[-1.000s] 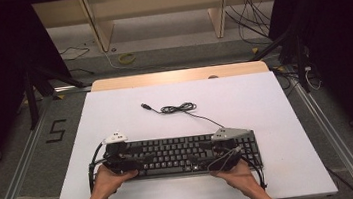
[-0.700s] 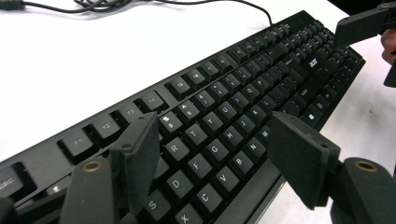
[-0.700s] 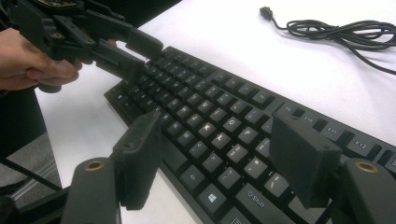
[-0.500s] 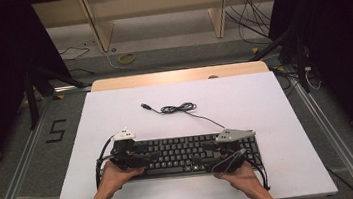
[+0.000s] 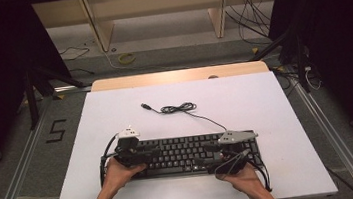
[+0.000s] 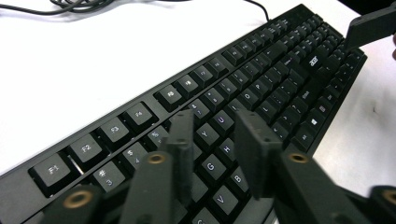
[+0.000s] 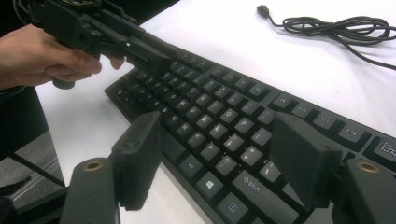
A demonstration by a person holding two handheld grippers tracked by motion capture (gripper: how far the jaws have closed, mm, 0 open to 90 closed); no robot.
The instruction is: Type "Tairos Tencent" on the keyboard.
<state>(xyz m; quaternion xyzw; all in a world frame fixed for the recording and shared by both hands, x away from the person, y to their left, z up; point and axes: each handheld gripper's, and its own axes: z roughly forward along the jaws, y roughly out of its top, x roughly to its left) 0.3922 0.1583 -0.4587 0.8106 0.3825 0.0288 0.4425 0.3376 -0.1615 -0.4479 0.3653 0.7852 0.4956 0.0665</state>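
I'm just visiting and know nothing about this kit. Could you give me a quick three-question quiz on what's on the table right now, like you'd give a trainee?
1. True or false: the keyboard lies at the table's near edge, by the person.
2. The cable's plug is: A) in a socket, B) loose on the table, C) held by a gripper.
3. Fill in: both the left gripper and the right gripper hang over the keys with jaws ____.

Key: 1 true; 2 B; 3 open.

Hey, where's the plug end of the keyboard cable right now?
In the high view the plug lies loose on the white table, left of the cable's coiled bundle and beyond the keyboard.
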